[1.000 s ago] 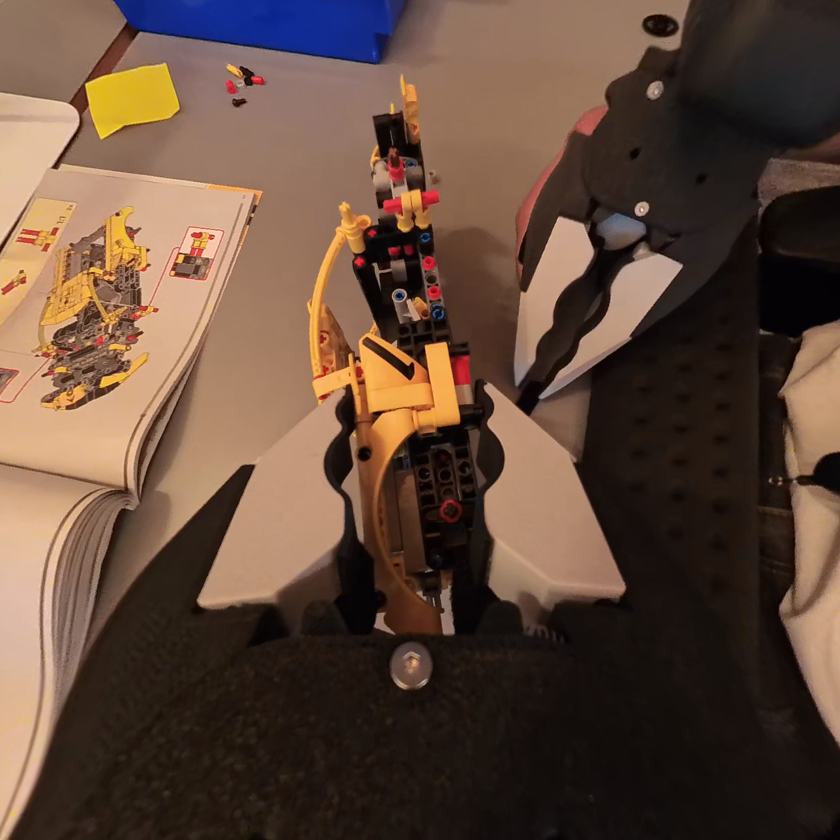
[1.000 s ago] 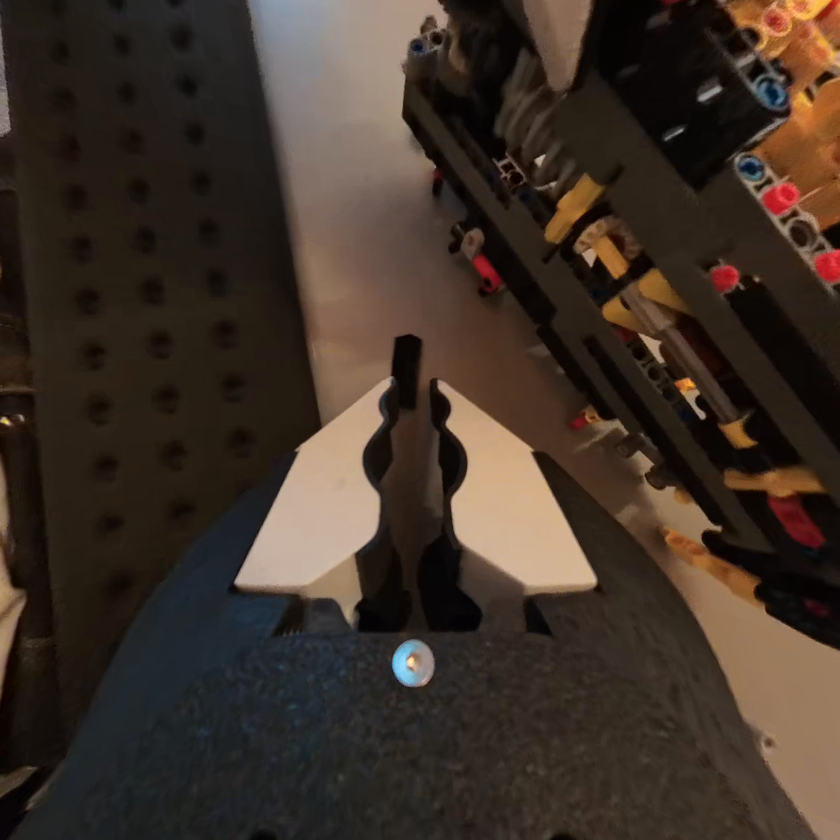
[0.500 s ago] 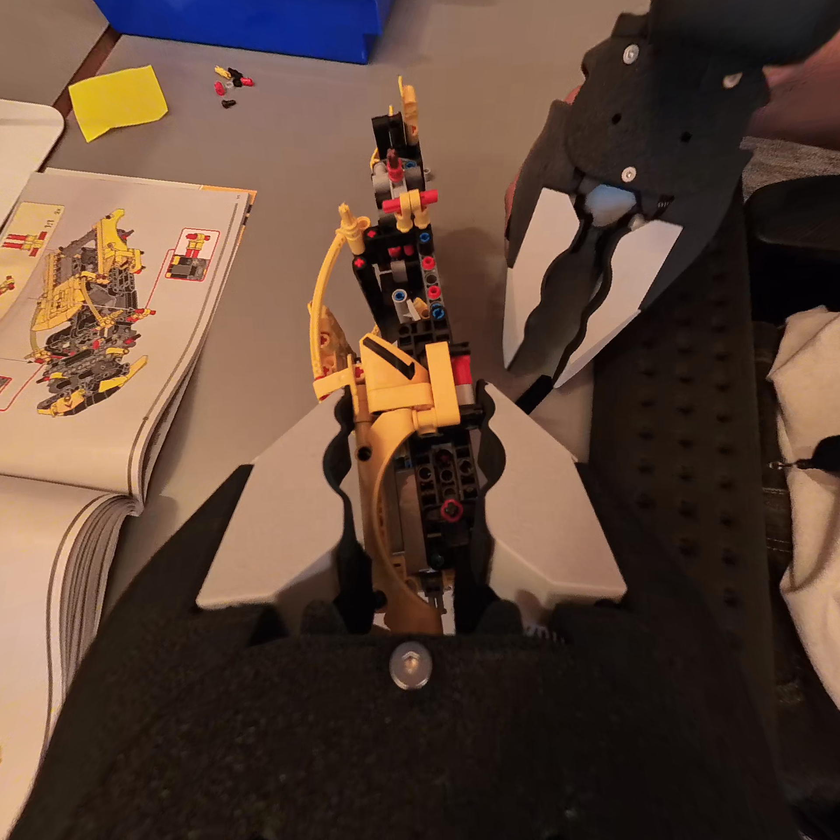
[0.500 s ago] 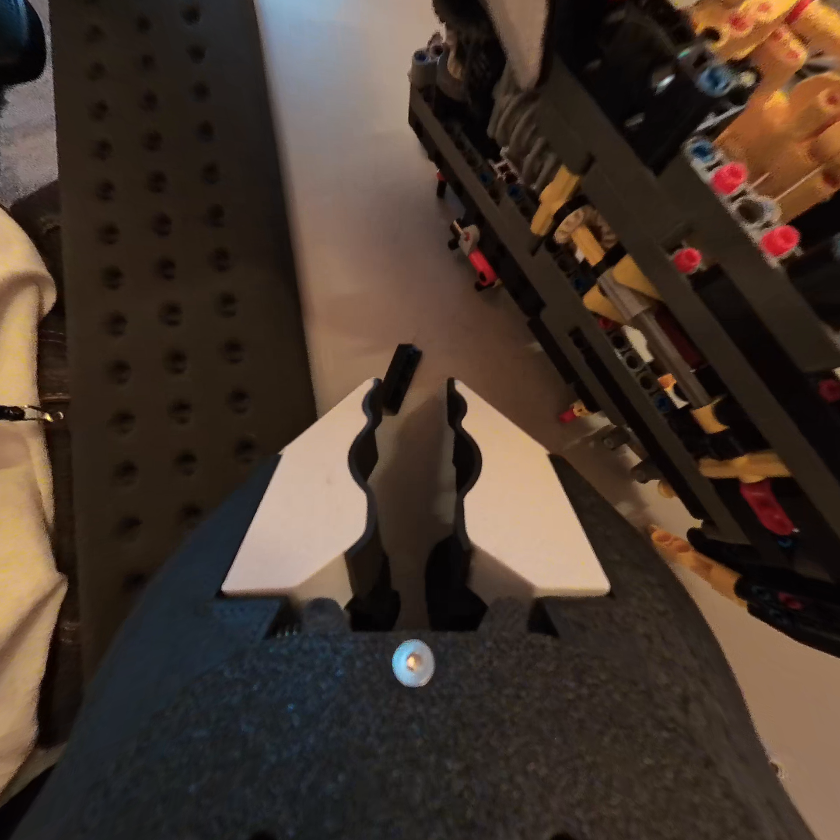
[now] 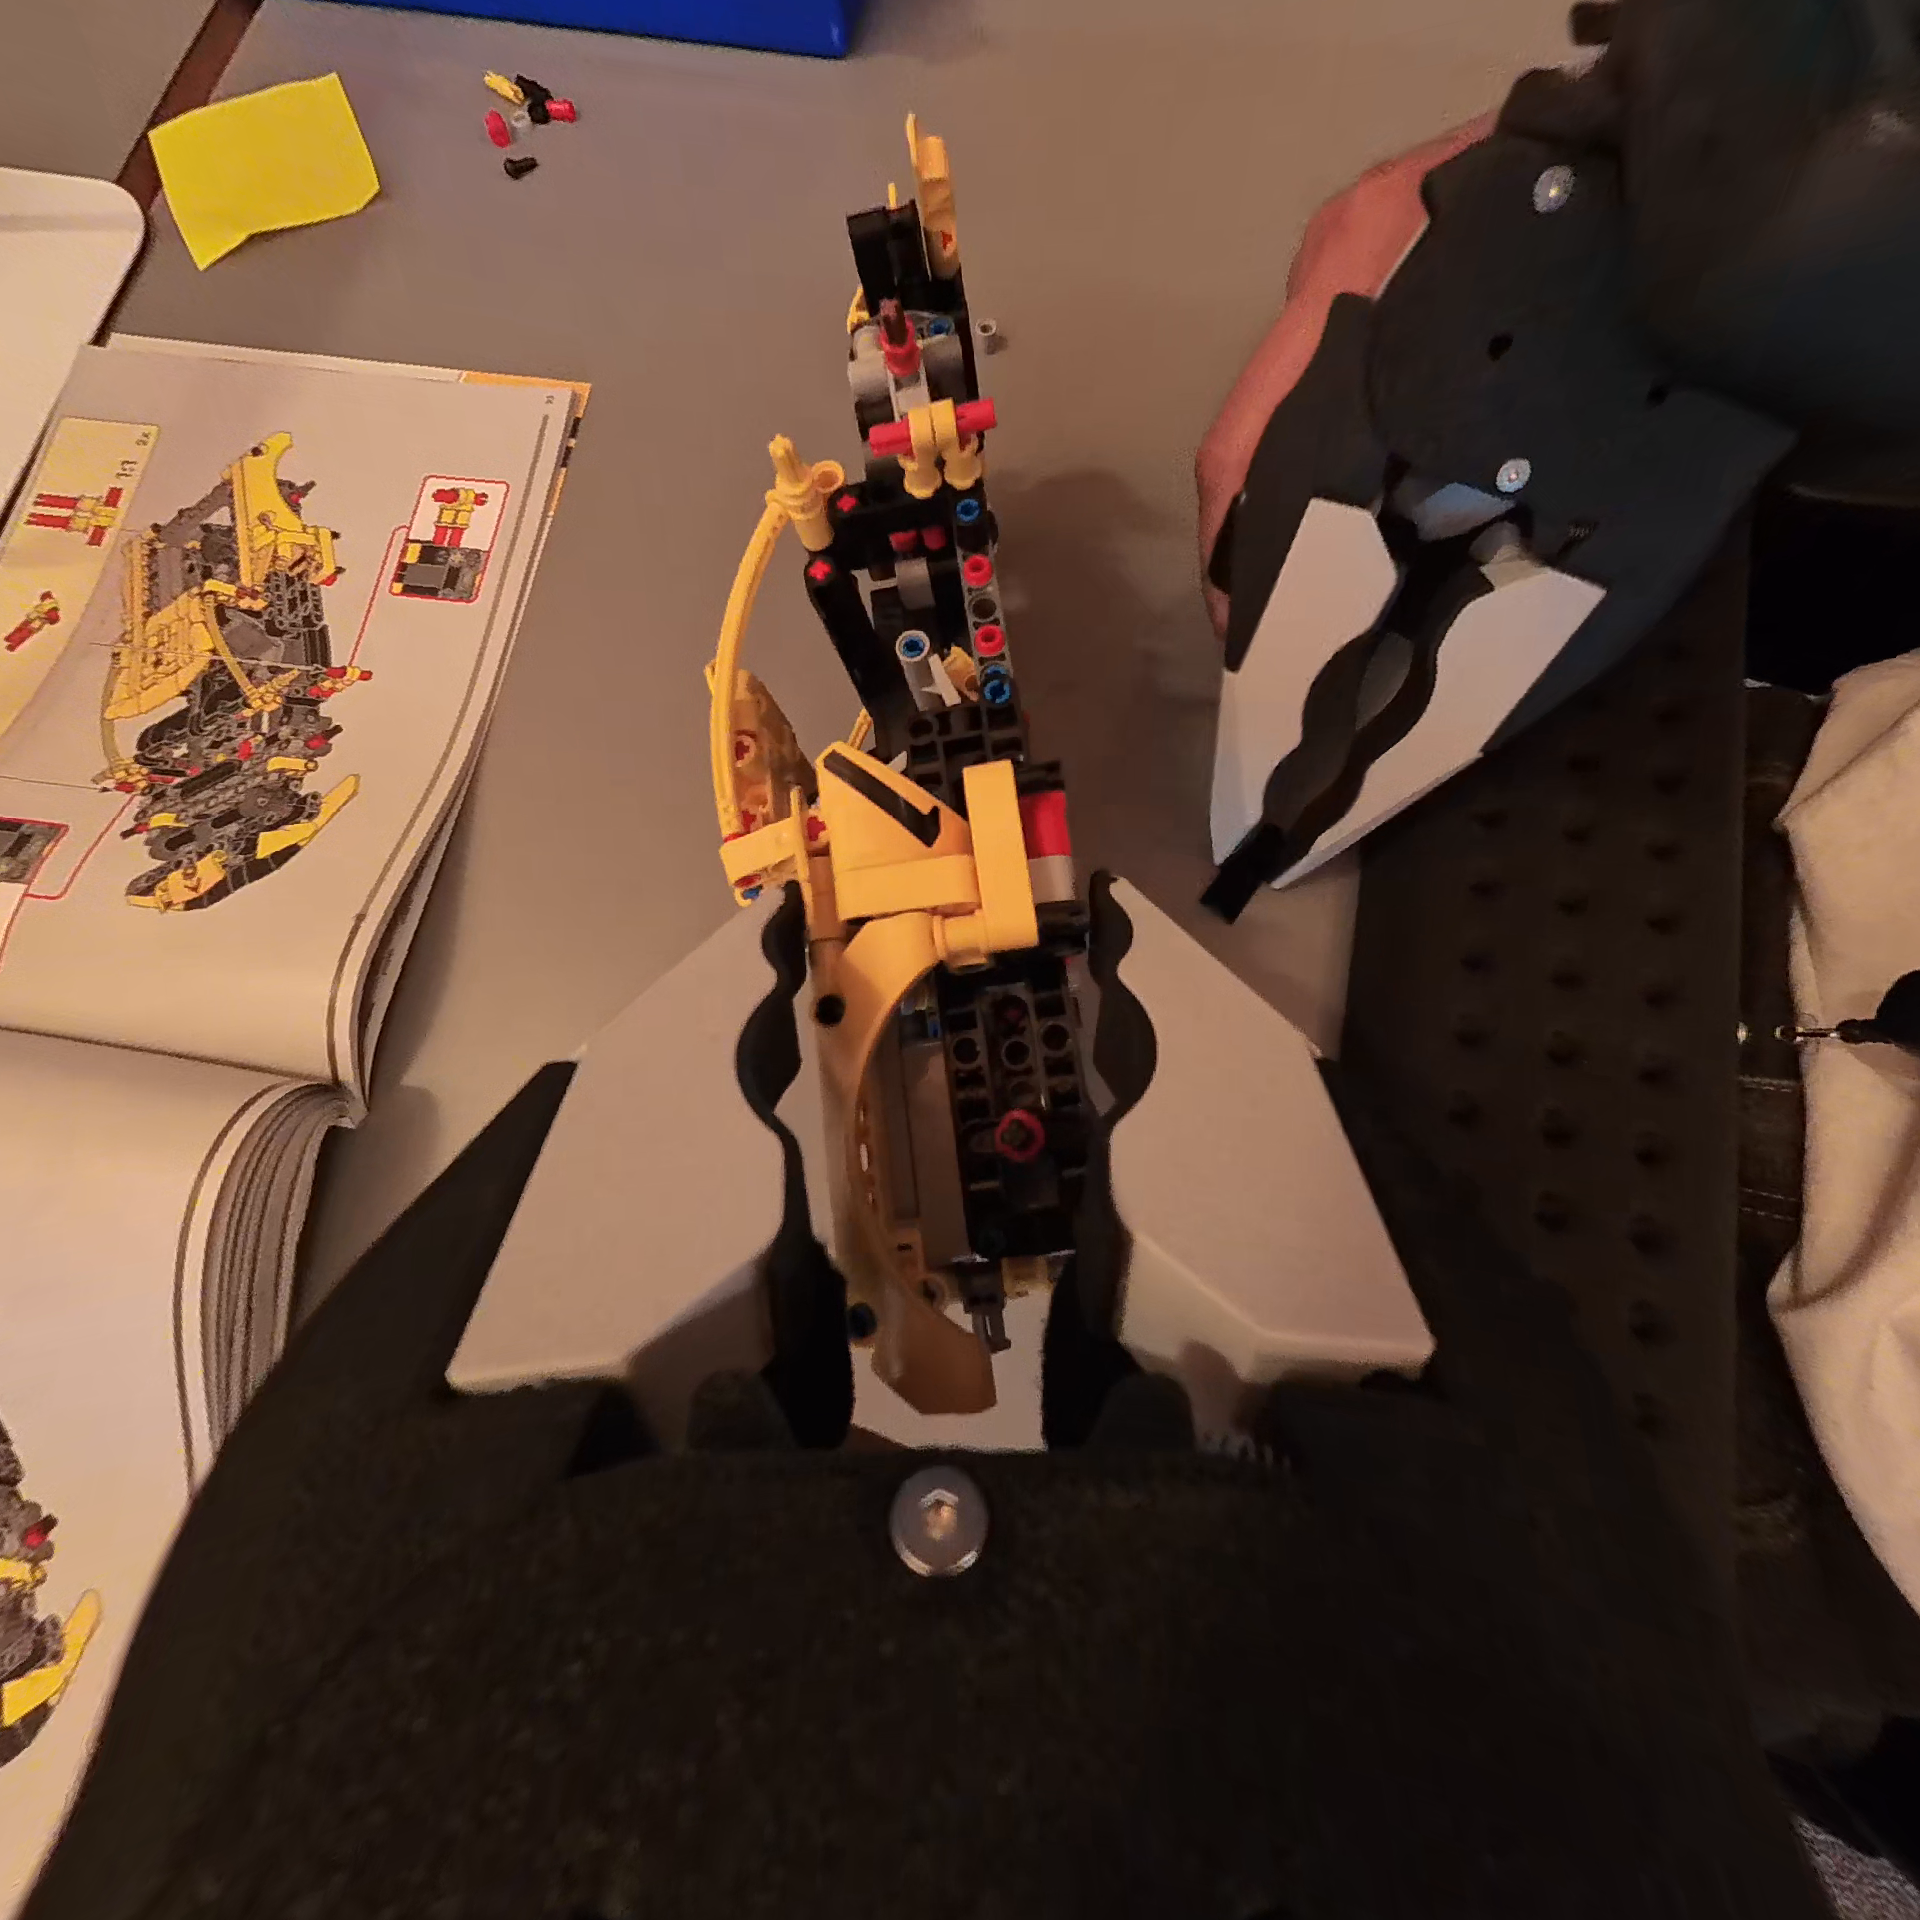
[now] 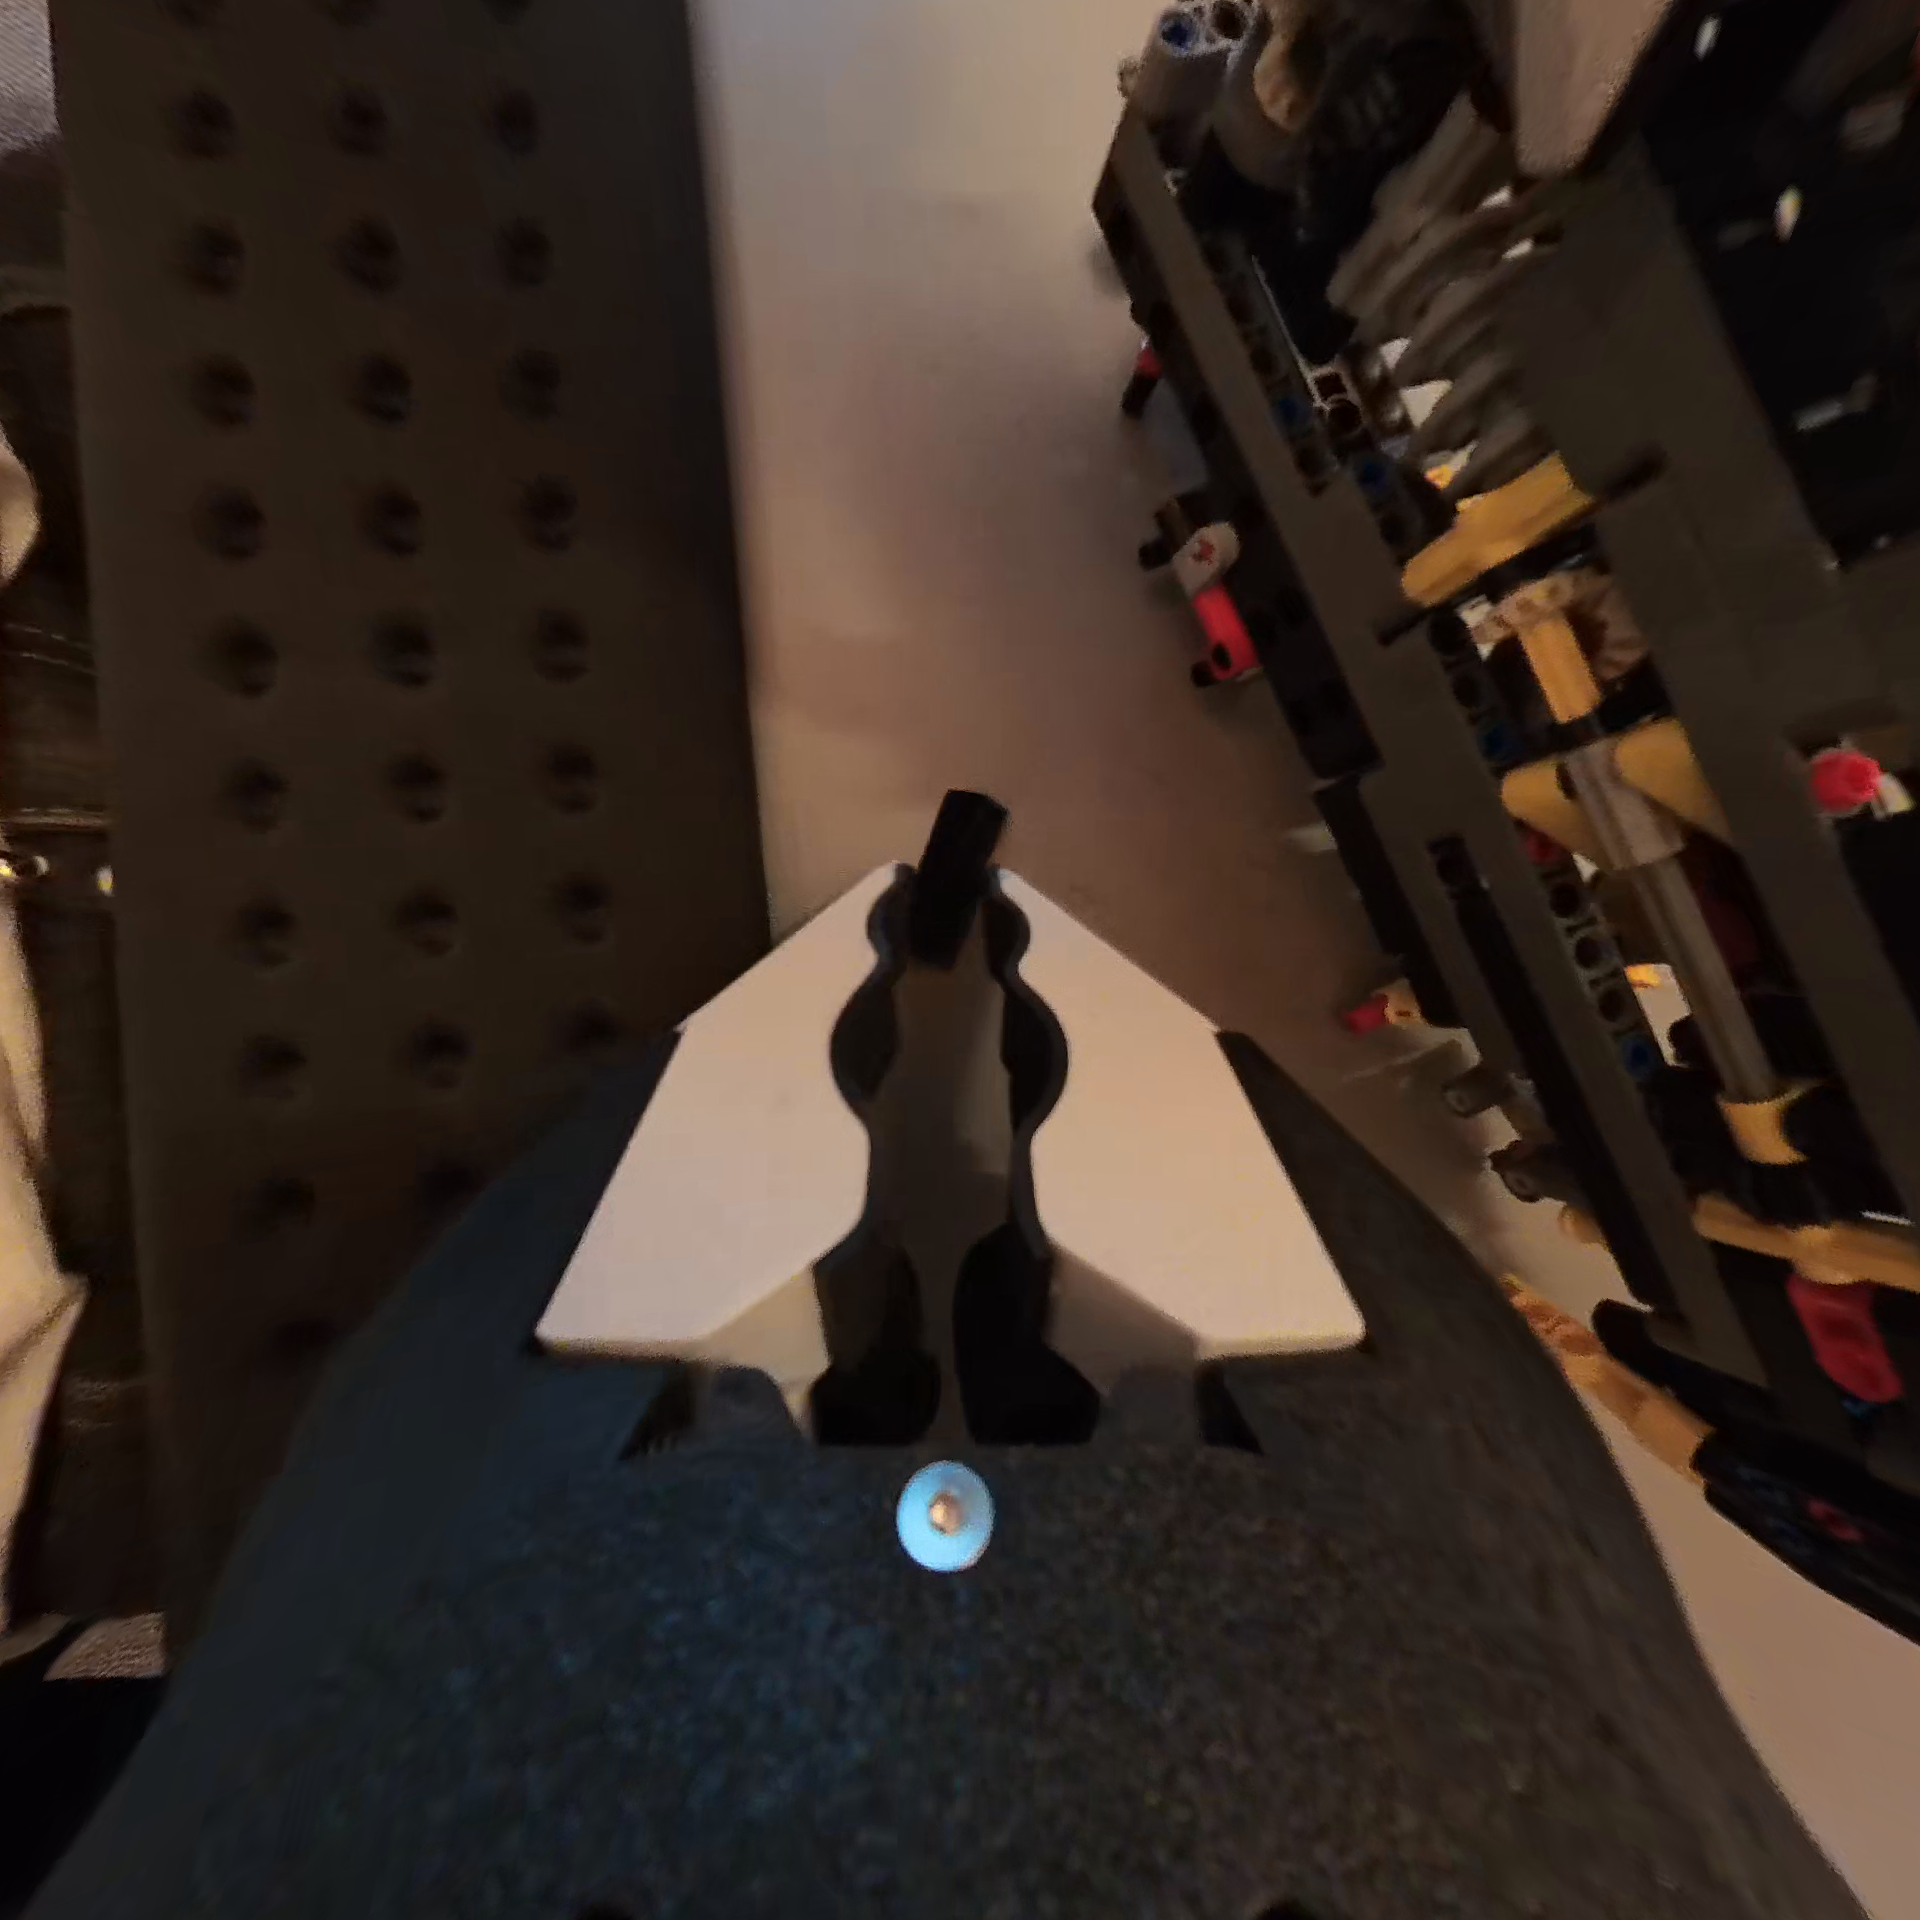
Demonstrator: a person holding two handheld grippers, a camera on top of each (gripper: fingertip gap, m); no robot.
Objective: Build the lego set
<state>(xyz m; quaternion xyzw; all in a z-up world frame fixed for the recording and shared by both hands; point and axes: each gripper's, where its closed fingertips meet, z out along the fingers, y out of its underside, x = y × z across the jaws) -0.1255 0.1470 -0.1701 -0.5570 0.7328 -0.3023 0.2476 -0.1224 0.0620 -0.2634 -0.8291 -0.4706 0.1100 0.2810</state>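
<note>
My left gripper (image 5: 940, 1049) clamps the lego model (image 5: 925, 790) between its fingers; right gripper (image 6: 943, 894) pinches a black pin (image 6: 954, 883) at its tips.

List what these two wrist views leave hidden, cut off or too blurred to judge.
- Lego model, left wrist view: its near end sits between the left tongs, whose fingers hide its sides.
- Small black piece, right wrist view: only its tip shows past the right tongs; its shape is unclear.
- Model, right wrist view: cut off by the right edge, blurred.
- Loose small parts, left wrist view: too small to identify.
- Instruction booklet: cut off at left.
</note>
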